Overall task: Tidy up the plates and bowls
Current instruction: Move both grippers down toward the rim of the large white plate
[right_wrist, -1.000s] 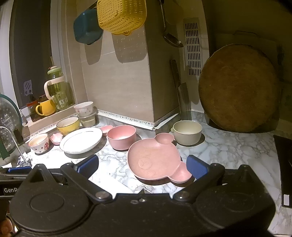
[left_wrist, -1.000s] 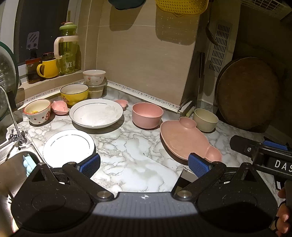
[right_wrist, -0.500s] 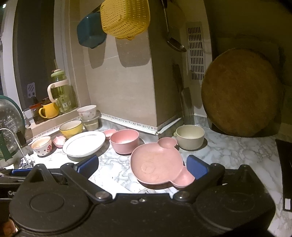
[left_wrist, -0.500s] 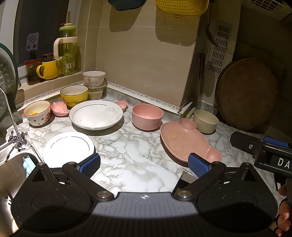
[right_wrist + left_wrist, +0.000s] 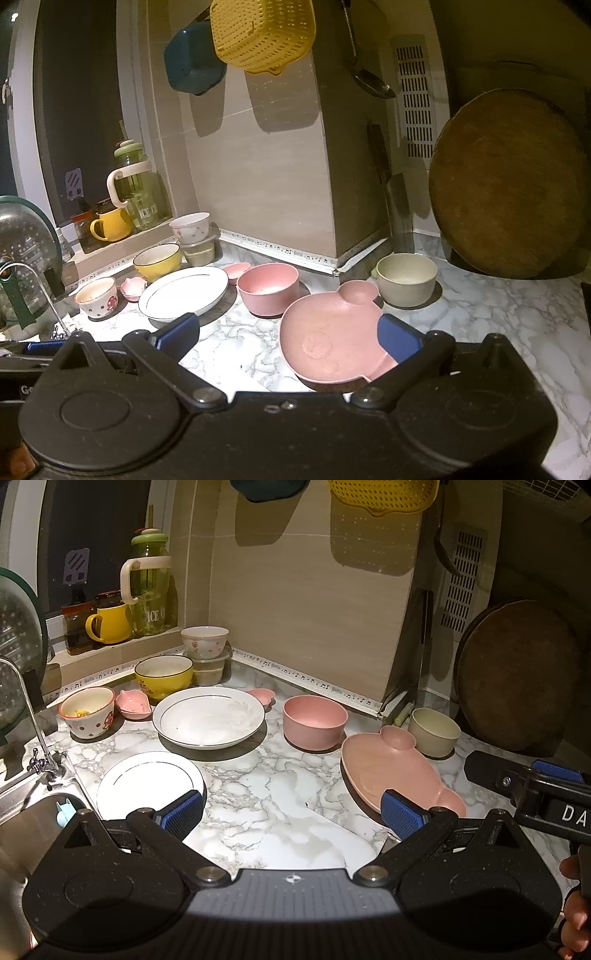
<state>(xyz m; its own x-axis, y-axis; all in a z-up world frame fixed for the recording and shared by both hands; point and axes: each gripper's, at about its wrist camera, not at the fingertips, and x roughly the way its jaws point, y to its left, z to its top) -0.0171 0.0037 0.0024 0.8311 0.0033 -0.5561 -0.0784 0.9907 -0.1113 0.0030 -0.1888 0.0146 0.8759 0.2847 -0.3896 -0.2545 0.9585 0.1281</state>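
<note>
Left wrist view. You are holding the left gripper [image 5: 291, 808] over the counter [image 5: 266, 786], jaws wide apart, nothing between them.
- White plate [image 5: 147, 782]: lying flat beside the sink [image 5: 26, 823], just ahead of your left finger.
- Deep white plate [image 5: 208, 716]: sitting behind it, apart.
- Pink bowl [image 5: 314, 722]: standing alone, mid-counter.
- Bear plate [image 5: 399, 771]: lying to the right, near the beige bowl [image 5: 433, 731].
- Yellow bowl [image 5: 163, 671], spotted bowl [image 5: 87, 711] and two pink saucers [image 5: 133, 703]: sitting scattered toward the back left.
- Floral bowl [image 5: 205, 641]: resting on a clear container [image 5: 208, 670] in the corner.
- Right gripper [image 5: 528, 779]: entering at the right edge.

Right wrist view. You are holding the right gripper [image 5: 288, 336] spread wide and empty, its right finger overlapping the bear plate [image 5: 332, 336] in view; contact cannot be told.
- Pink bowl [image 5: 267, 288] and beige bowl [image 5: 406, 278]: flanking the plate's far side.

Progress: nothing is looking sorted yet. Plates are lying singly and bowls unnested, so nearly all stacking is remaining.
</note>
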